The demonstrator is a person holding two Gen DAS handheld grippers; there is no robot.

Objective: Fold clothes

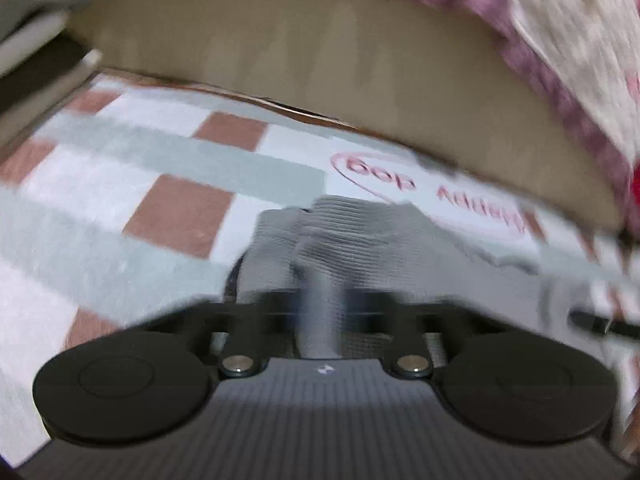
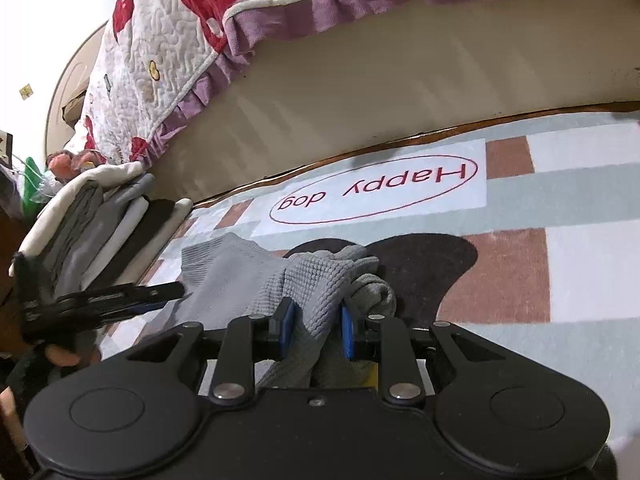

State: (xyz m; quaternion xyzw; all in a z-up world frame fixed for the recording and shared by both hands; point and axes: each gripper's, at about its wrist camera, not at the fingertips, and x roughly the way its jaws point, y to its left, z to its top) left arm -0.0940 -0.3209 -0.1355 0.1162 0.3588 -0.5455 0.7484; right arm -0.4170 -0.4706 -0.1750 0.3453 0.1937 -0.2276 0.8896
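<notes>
Nearest to the right wrist camera, the right gripper [image 2: 314, 330] is closed on a bunched fold of the grey waffle-knit garment [image 2: 256, 276], the cloth pinched between its blue pads [image 2: 347, 332]; the fabric fills the gap and hides whatever lies under it. In the left wrist view everything is smeared by motion blur: the left gripper [image 1: 320, 304] has a strip of the same grey garment [image 1: 340, 232] running up through its middle, and its fingers appear drawn in tight around that strip, though their tips are hard to make out. From the right camera the left gripper [image 2: 120, 296] shows side-on at the left edge, its tip at the garment's left part, with part of the holding hand [image 2: 60, 354] cut off by the frame.

Beyond the grippers the garment lies crumpled on a checked rug [image 2: 560, 208] of grey, white and rust-brown squares, partly covering a dark shape woven into it. Farther on, the rug carries a red oval reading "Happy dog" [image 2: 374, 190]. To the left, a stack of folded clothes [image 2: 104, 224] in white, grey and black sits at the rug's edge; its lower part is hidden. Behind runs the beige side of a bed [image 2: 360, 92], with a quilted red-and-white bedspread [image 2: 172, 40] trimmed in a purple frill hanging over it.
</notes>
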